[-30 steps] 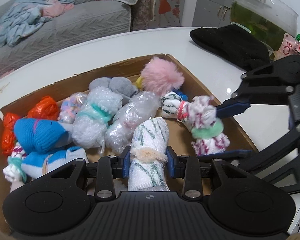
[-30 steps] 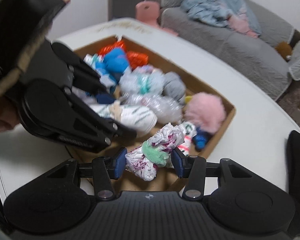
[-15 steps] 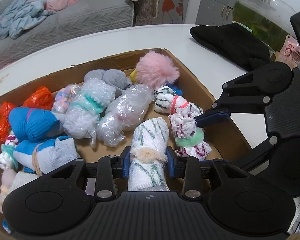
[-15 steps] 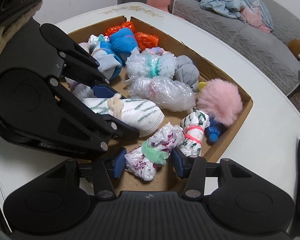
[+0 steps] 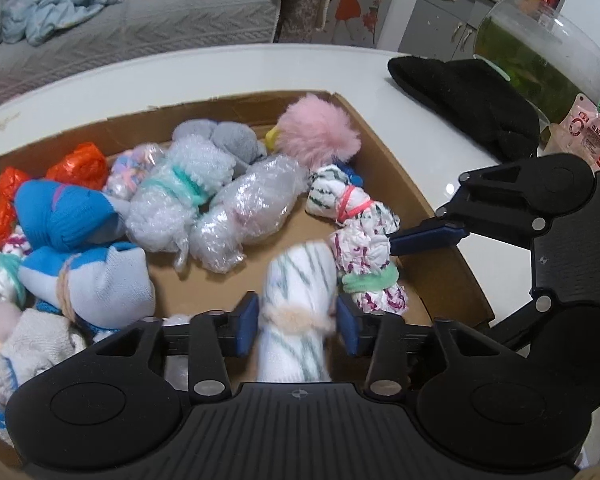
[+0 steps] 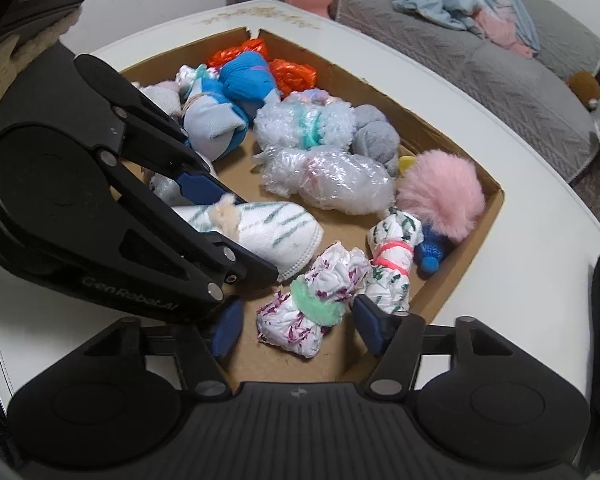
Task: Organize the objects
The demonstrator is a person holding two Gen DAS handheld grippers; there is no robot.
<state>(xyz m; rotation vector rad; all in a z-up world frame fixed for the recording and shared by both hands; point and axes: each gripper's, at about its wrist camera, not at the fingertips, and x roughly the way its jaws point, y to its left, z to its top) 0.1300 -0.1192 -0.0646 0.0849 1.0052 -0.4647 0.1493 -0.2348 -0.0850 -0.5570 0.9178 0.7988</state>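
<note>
An open cardboard box [image 5: 384, 140] on a white table holds several rolled bundles. My left gripper [image 5: 297, 330] straddles a white roll with green stripes and a peach band [image 5: 296, 280]. Its jaws are opening and the pads sit just off the blurred roll. My right gripper [image 6: 299, 326] brackets a white bundle with purple print and a green band [image 6: 300, 316], which lies on the box floor. Its jaws are opening too, with a gap on both sides. From the right, one of the right gripper's blue fingers [image 5: 428, 236] reaches that bundle in the left wrist view.
Also in the box are a pink pompom [image 5: 316, 132], bubble-wrap bundles [image 5: 244, 212], blue socks [image 5: 60, 212] and orange bags [image 5: 76, 164]. A black cloth [image 5: 460, 92] and a glass bowl [image 5: 540, 60] stand on the table at the right. A grey sofa [image 5: 140, 12] lies beyond.
Both pairs of jaws have spread off the bundles they were clamping. The purple-print bundle now rests free on the box floor, and the striped roll looks blurred between the left pads.
</note>
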